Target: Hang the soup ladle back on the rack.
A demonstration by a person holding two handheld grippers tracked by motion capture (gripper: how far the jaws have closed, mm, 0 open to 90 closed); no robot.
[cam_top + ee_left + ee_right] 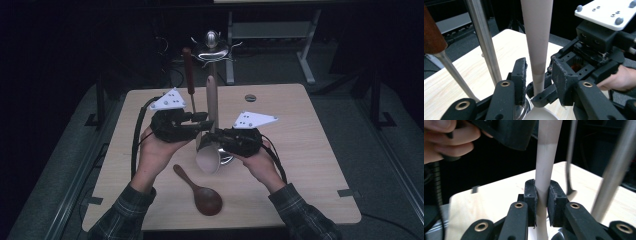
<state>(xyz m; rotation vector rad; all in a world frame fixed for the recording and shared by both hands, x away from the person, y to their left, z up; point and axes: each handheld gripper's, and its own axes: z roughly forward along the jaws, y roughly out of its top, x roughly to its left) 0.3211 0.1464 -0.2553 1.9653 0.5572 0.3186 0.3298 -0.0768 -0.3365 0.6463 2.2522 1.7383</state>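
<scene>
Right claw (pixel 541 195): its two black pads are being pressed against the thin neck of the pale ladle's handle, one on each side, so the ladle is being held firmly.
Left claw (pixel 539 77): it is being held partly open; the ladle's handle is standing between its pads with a gap showing on each side, so nothing is being gripped by it.
Pale ladle (pixel 212 100): it is being kept upright, handle up and bowl down; the handle is rising from between the right claw's pads, and the bowl (pixel 208 159) is hanging just below that claw, tilted toward the person.
Claws to each other: they are being held close together, the left claw (pixel 200 120) just above and beside the right claw (pixel 216 137), both at the same handle.
Utensil stand (pixel 212 47): its metal pole is standing just behind both claws, with its hooked top well above them.
Brown-handled utensil (pixel 188 67): it is hanging from the stand, just beyond the left claw.
Dark wooden spoon (pixel 199 191): it is lying flat on the desk (pixel 300 160), below both claws, nearer the person.
</scene>
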